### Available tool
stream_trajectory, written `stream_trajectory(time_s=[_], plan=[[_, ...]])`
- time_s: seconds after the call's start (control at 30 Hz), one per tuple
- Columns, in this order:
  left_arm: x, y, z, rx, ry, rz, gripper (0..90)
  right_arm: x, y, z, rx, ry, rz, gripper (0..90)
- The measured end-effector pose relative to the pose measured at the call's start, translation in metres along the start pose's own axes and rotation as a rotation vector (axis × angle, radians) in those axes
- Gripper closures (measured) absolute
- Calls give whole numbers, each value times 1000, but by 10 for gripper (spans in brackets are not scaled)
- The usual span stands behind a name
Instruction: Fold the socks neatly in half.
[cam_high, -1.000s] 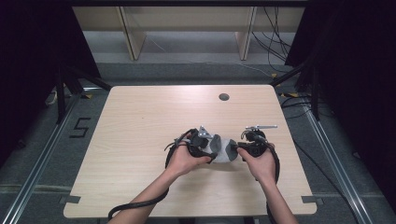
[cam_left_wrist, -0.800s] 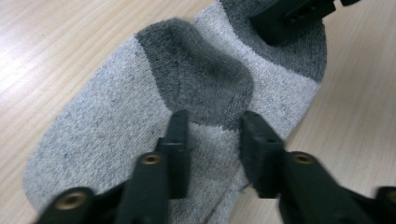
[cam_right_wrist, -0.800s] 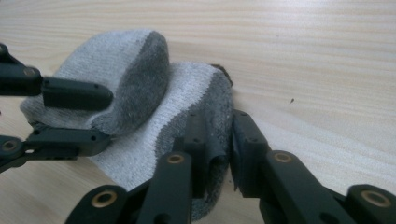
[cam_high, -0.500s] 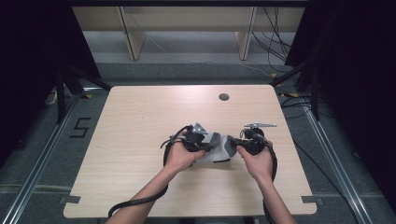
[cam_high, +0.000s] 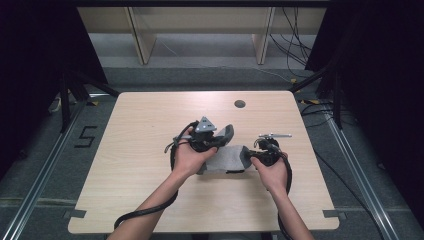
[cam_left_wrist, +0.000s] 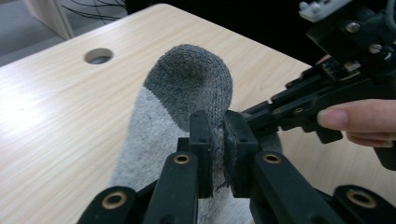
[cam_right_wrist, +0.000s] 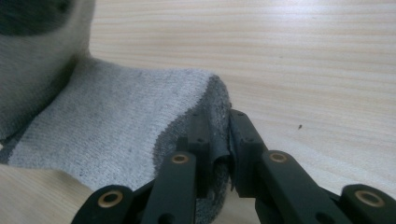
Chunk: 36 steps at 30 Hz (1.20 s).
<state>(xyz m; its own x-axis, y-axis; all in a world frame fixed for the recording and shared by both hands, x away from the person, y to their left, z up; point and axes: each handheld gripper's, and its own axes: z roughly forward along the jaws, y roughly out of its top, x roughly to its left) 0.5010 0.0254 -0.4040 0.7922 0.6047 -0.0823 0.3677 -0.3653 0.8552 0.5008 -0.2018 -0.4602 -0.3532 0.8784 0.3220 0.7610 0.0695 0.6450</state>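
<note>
Two grippers hold one grey sock (cam_high: 225, 161) on the table (cam_high: 130, 125), toward its near right part: the left gripper (cam_high: 212, 141) pinches its edge with jaws clamped, and the right gripper (cam_high: 250, 155) has its jaws clamped on the dark toe end

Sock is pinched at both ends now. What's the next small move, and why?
Probably lift the right gripper to match the left gripper. Both are shut on the sock; the left end is raised while the rest lies on the table, so raising the right clears it.
</note>
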Motion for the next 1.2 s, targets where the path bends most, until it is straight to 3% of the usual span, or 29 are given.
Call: stream_trajectory(time_s=[0.03,0.07,0.13,0.2,0.23,0.3,0.33,0.37,0.4,0.43,0.47,0.5,0.53,0.57,0.6,0.67,0.77,0.83,0.9,0.93,0.97,1.0,1.07,1.1,1.13,1.17,1.2], plan=[[-2,-2,6,19,-14,10,830,0,0,0,2,-16,-7,811],[-5,-5,15,29,-30,-3,830,1,0,1,18,-1,26,811],[-8,-12,27,63,-48,-2,828,1,0,3,15,-4,26,811],[-10,-20,36,109,-55,17,826,0,0,2,27,-11,32,809],[-11,-23,40,120,-64,17,826,-1,-1,4,1,4,11,807],[-14,-30,46,130,-73,13,825,-1,-1,3,5,9,18,797],[-14,-31,47,143,-76,25,823,5,-1,0,49,17,110,785],[-15,-32,48,151,-74,32,822,-2,0,1,33,9,27,768],[-15,-33,49,154,-78,35,820,-4,0,1,15,4,8,734],[-15,-33,49,155,-79,37,819,-2,2,-2,24,-10,50,692],[-16,-33,49,158,-81,38,818,-1,3,-7,-10,7,83,663],[-16,-33,49,162,-80,48,816,-3,6,-12,-52,-2,58,649],[-17,-33,50,166,-79,53,814,0,9,-17,-89,-3,74,631],[-19,-34,51,153,-77,34,809,0,12,-21,-108,8,47,615],[-18,-33,50,169,-79,59,804,5,14,-24,-112,17,65,588],[-18,-33,50,169,-78,60,798,7,19,-23,-120,35,12,529],[-18,-34,49,174,-77,71,791,13,19,-17,-93,56,47,491],[-18,-34,50,169,-84,66,783,12,18,-14,-89,40,6,572],[-20,-34,47,158,-103,42,740,13,14,-9,-69,-12,0,682],[-19,-32,42,156,-110,39,708,13,13,-9,-58,10,25,715],[-19,-31,37,128,-119,18,666,8,12,-7,-49,3,3,744],[-18,-30,29,93,-140,-15,638,6,10,-6,-34,3,23,759],[-12,-29,12,28,-111,-70,650,2,8,-3,-31,15,36,773],[-7,-30,4,24,-63,-76,682,2,7,-3,-18,12,56,777],[-2,-32,-1,36,-13,-98,713,2,6,-3,-16,21,50,778],[6,-36,-5,83,23,-102,735,1,6,-3,-26,22,46,779],[11,-41,-6,118,31,-113,756,2,6,-3,-16,16,51,781]])
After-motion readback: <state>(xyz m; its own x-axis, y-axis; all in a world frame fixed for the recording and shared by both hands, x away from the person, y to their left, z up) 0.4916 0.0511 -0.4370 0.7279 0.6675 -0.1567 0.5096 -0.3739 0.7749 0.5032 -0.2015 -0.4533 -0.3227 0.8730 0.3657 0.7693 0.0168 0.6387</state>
